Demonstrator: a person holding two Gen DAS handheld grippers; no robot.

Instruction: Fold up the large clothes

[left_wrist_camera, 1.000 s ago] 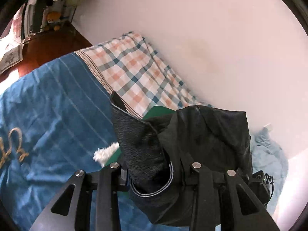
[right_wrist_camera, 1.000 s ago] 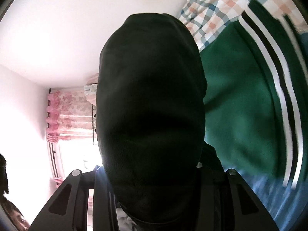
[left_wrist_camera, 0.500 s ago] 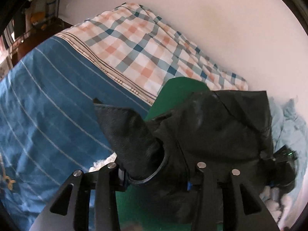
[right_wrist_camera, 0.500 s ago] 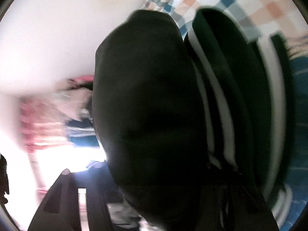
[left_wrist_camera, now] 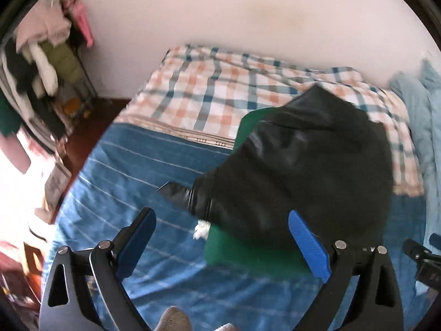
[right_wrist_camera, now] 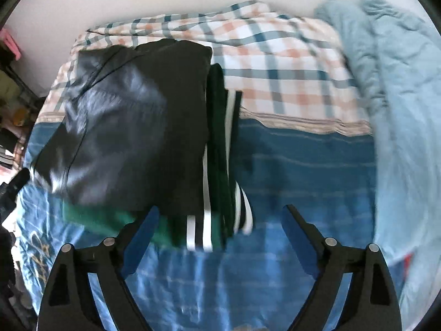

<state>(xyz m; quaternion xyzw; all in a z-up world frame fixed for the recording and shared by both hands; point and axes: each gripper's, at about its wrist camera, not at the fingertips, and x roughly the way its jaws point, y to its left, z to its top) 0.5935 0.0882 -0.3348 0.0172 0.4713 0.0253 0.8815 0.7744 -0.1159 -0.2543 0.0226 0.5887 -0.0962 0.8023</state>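
A folded black jacket (left_wrist_camera: 300,165) (right_wrist_camera: 132,127) lies on a folded green garment (left_wrist_camera: 248,253) (right_wrist_camera: 217,149) with white stripes, on the blue striped bed cover. One black sleeve cuff (left_wrist_camera: 179,193) sticks out to the left. My left gripper (left_wrist_camera: 223,226) hangs just in front of the pile, jaws still opening, nothing pressed between its blue pads. My right gripper (right_wrist_camera: 220,220) hovers above the pile's near edge, jaws opening too, with the striped green edge below the gap and no pad touching it.
A checked sheet (left_wrist_camera: 220,102) (right_wrist_camera: 275,63) covers the bed beyond the pile, against a white wall. A light blue blanket (right_wrist_camera: 399,110) is bunched at the right. Hanging clothes (left_wrist_camera: 41,63) crowd a rack at the left. A small white tuft (left_wrist_camera: 201,227) lies by the green garment.
Both grippers held the black jacket earlier; now both stand wide with it released. The jacket has dropped flat onto the green garment, and both grippers have pulled back and tilted down.
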